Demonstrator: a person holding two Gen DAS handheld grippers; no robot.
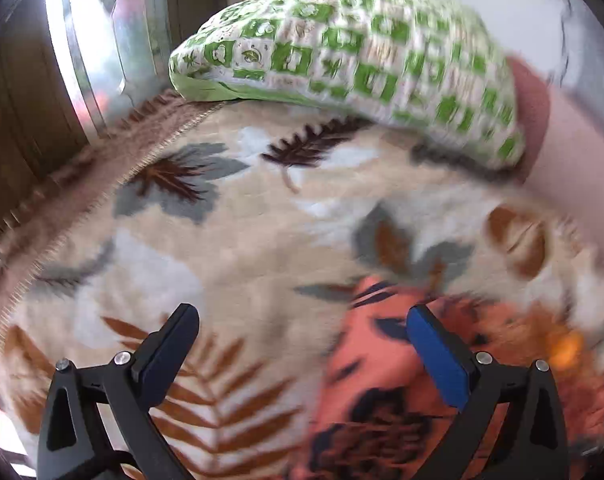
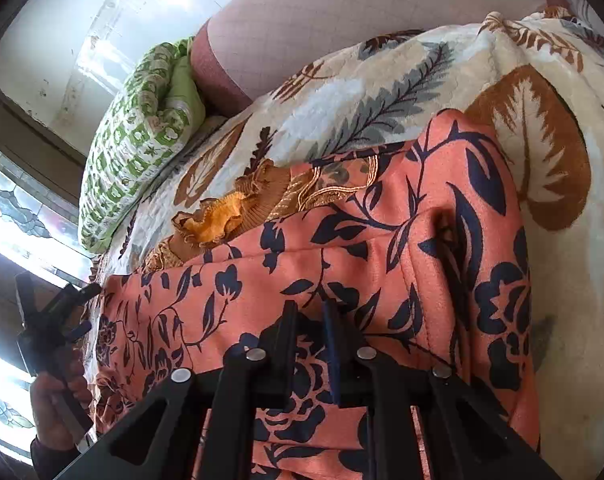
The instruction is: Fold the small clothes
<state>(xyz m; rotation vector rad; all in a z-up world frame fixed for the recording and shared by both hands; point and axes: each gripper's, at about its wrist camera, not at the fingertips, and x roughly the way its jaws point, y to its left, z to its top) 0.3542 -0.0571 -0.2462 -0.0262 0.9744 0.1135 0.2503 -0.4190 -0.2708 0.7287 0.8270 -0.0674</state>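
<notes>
The orange floral garment lies spread on a leaf-patterned fleece blanket, directly under and ahead of the right gripper, whose two fingers are drawn close together with a narrow gap; whether a fold of cloth is pinched there cannot be told. The left gripper is released, jaws wide apart, hovering over the blanket with the garment's edge beneath its blue-padded right finger. The garment is smooth, satiny cloth printed with dark navy vines and roses, with a ruffled mustard-gold trim and embroidered border at its far end. The blanket is plush, cream with grey and rust leaves. A green-and-white checked pillow rests against a pink bolster. Only the right wrist view shows the trim, the person's left hand and a stained-glass window; the left view is motion-blurred.
</notes>
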